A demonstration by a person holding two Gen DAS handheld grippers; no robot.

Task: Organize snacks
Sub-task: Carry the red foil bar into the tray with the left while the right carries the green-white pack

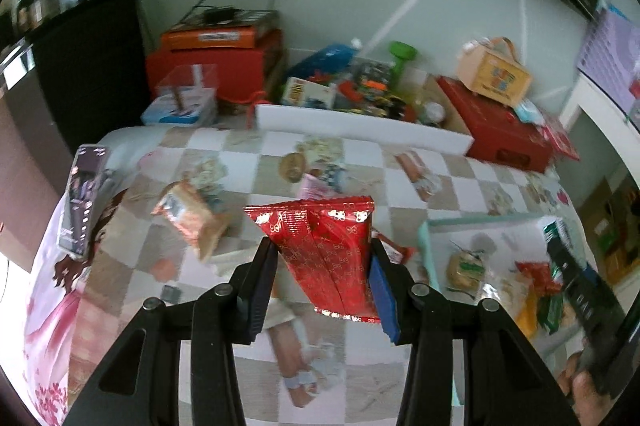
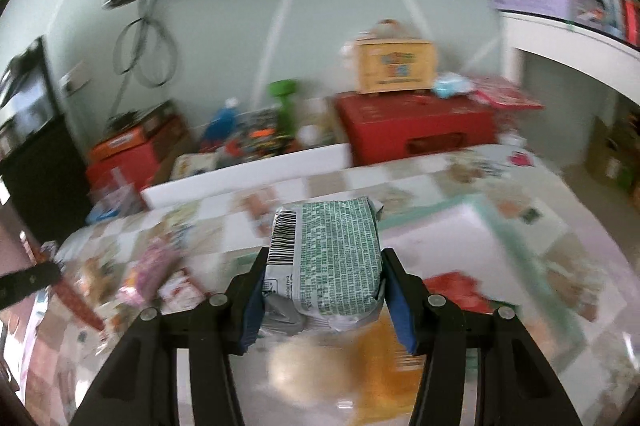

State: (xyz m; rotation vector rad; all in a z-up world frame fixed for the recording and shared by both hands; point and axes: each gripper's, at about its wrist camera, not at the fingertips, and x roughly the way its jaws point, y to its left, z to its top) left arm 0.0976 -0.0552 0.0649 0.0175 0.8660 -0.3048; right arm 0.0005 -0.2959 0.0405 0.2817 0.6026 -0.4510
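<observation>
The left hand-held gripper (image 1: 322, 262) pinches a shiny red foil snack packet with a gold pattern (image 1: 324, 254) between its pads, held above the checkered-cloth bench (image 1: 460, 178). The right hand-held gripper (image 2: 322, 266) is clamped on a green-and-white printed snack pack with a barcode (image 2: 328, 258), raised over a shallow mint-rimmed white tray (image 2: 516, 222) that holds other blurred wrappers.

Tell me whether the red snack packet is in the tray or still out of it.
Out. The red packet is held off the table between the left gripper fingers, left of the mint-rimmed tray.
</observation>
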